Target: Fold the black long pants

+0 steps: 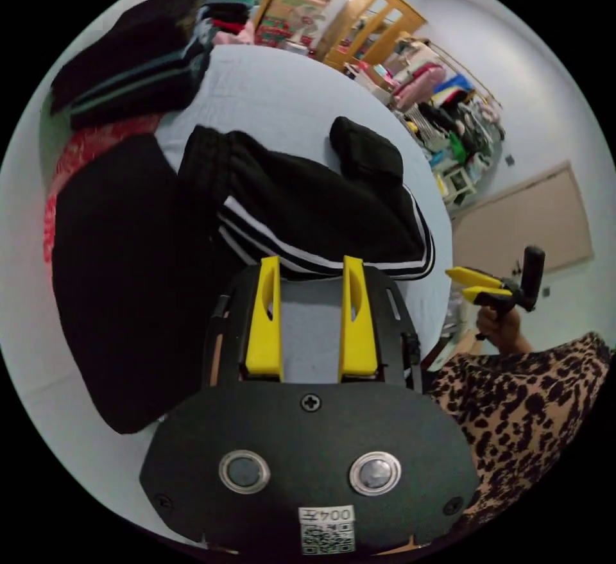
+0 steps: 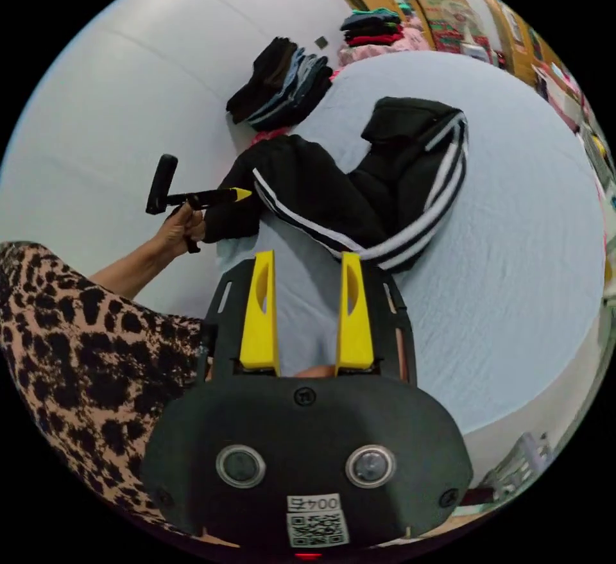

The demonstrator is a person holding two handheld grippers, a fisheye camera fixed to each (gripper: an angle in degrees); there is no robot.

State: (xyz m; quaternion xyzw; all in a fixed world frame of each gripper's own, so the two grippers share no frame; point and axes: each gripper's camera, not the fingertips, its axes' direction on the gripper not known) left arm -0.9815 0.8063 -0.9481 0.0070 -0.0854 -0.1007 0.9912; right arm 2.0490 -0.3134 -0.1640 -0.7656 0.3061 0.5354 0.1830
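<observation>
The black long pants [image 1: 308,205] with white side stripes lie crumpled on a pale blue bed sheet [image 1: 282,89]. More black cloth spreads wide on the left of the left gripper view. My left gripper [image 1: 308,265] is open, its tips at the striped edge of the pants, with bare sheet between the jaws. In the right gripper view the pants [image 2: 359,192] lie bunched ahead of my right gripper [image 2: 307,262], which is open and just short of the stripe. A hand holds the left gripper [image 2: 240,194] at the pants' left end. The right gripper [image 1: 471,286] hangs off the bed's edge.
A pile of folded dark clothes [image 2: 282,86] sits by the white wall, with red patterned cloth [image 1: 83,147] beneath it. Another folded stack [image 2: 372,25] lies at the far end. A crowded clothes rack [image 1: 443,95] and wooden doors stand beyond. Leopard-print clothing [image 2: 77,346] of the person is close.
</observation>
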